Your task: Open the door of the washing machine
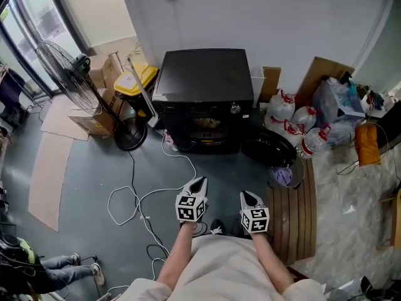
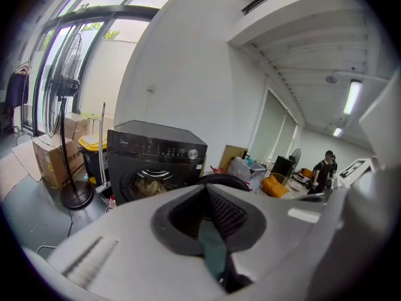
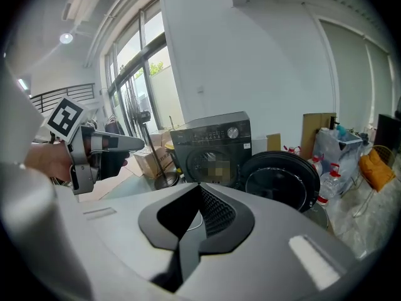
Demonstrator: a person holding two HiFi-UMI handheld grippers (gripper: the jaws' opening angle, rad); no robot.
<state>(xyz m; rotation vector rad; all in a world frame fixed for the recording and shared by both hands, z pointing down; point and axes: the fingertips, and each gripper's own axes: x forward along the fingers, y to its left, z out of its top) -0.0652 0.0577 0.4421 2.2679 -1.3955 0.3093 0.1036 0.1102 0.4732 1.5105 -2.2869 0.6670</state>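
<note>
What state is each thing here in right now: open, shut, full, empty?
washing machine: upright, laundry in its drum
door: open, swung out to the machine's right
left hand-held gripper: shut, empty
right hand-held gripper: shut, empty
yellow-lidded bin: lid down
fan: standing upright; cannot tell if it spins

A white wall (image 1: 207, 11) backs the room, above a grey floor (image 1: 88, 162). Tall dark-framed windows (image 2: 119, 55) let in daylight on the left, beside a standing fan (image 1: 62, 74) and cardboard boxes (image 1: 94, 115). A white cable (image 1: 133, 171) loops over the floor; a slatted wooden board (image 1: 294, 212) lies at the right. A strip light (image 2: 353, 98) glows on the ceiling.
</note>
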